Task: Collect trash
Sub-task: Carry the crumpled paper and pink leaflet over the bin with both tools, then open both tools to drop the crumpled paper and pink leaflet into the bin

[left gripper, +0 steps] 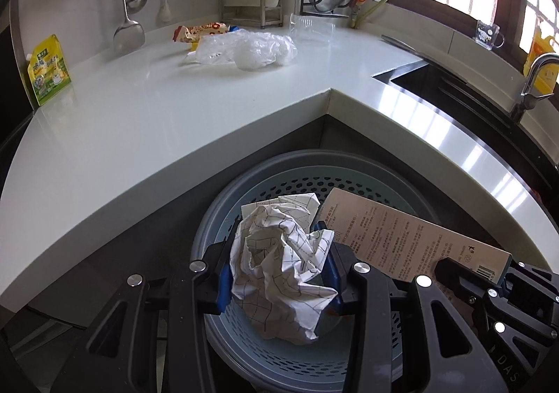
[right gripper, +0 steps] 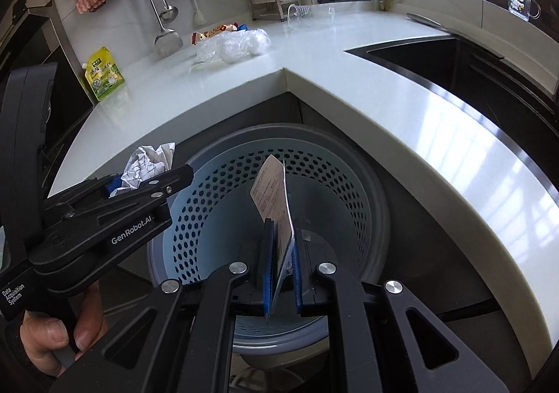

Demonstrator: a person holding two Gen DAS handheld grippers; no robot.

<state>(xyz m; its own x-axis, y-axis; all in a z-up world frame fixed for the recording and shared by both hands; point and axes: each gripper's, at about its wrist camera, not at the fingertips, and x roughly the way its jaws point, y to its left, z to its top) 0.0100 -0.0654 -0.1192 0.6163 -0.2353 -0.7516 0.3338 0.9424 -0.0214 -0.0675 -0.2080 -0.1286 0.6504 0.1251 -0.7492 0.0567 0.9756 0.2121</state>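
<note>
My two loads hang over the perforated bin (right gripper: 307,183) low in the middle of both frames: my left gripper (left gripper: 279,274) has its jaws clamped on the crumpled checked paper (left gripper: 283,263), my right gripper (right gripper: 282,274) has its jaws pressed together on the flat printed card (right gripper: 274,193), and I judge both should be let go only once they sit inside the rim, card edge-down so it slides clear. Above, the pale tabletop (left gripper: 139,120) bends round a corner, with a clear plastic bag (left gripper: 251,48) and a snack wrapper (left gripper: 199,32) left at upper centre, a yellow pouch (left gripper: 49,69) at the left edge, and the dark sink (right gripper: 454,61) at the right.
</note>
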